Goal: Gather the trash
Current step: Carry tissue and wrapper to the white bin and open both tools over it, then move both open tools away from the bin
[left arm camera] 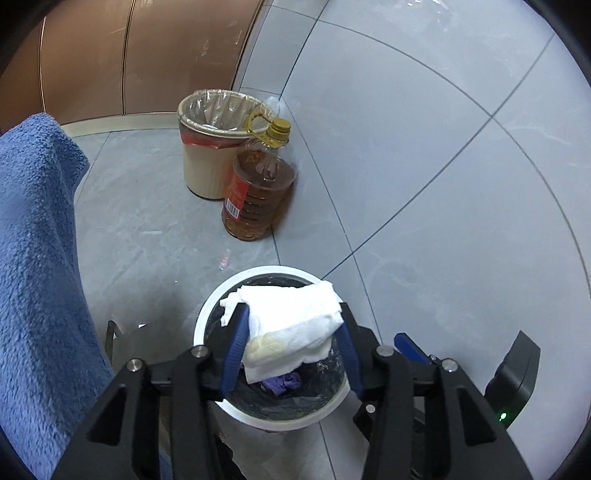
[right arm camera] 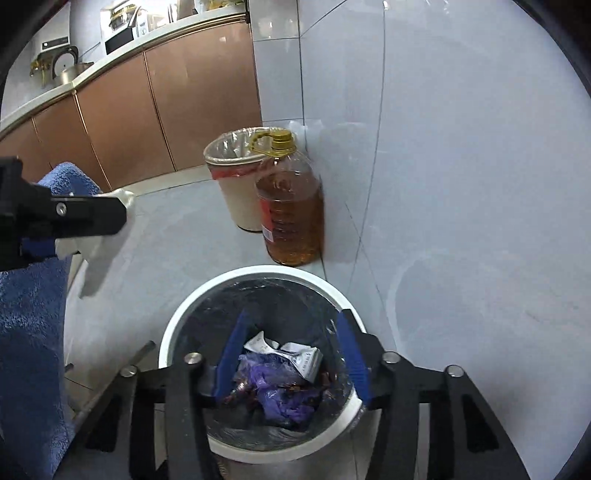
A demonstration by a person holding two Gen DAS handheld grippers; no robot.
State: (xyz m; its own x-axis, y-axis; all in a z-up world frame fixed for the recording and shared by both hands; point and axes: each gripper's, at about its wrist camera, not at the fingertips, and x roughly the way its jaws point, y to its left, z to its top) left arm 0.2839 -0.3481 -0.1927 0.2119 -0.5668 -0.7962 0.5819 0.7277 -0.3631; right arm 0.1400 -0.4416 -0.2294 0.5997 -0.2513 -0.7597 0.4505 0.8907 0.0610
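1. The left gripper [left arm camera: 291, 343] held a crumpled white paper towel [left arm camera: 291, 321] between its blue fingers [left arm camera: 236, 350], which were closed in on the wad from both sides.
2. The towel hung directly above the open mouth of a white-rimmed trash bin [left arm camera: 207, 314] lined with a dark bag; it had not dropped in.
3. In the right wrist view, the left gripper [right arm camera: 110, 221] showed at the left edge with the white towel [right arm camera: 99, 254] hanging from it, off to the left of the bin [right arm camera: 173, 325] from that angle.
4. The right gripper [right arm camera: 291, 358] hovered over the same bin with its blue fingers [right arm camera: 231, 354] spread wide and nothing between them.
5. Inside the bin lay crumpled purple plastic [right arm camera: 284, 398], a scrunched printed paper [right arm camera: 295, 354] and some dark scraps.
6. The bin stood on a pale grey tiled floor [left arm camera: 424, 184].
7. Farther off stood a beige bin [left arm camera: 207, 162] with a clear liner, close to a wall, and a big bottle of amber oil [left arm camera: 258, 192] with a yellow cap and handle, just beside it.
8. A blue fuzzy cloth [left arm camera: 37, 277] filled the left side of both views.
9. Brown cabinet doors [right arm camera: 166, 103] ran behind, under a desk [right arm camera: 155, 33] carrying kitchen appliances.
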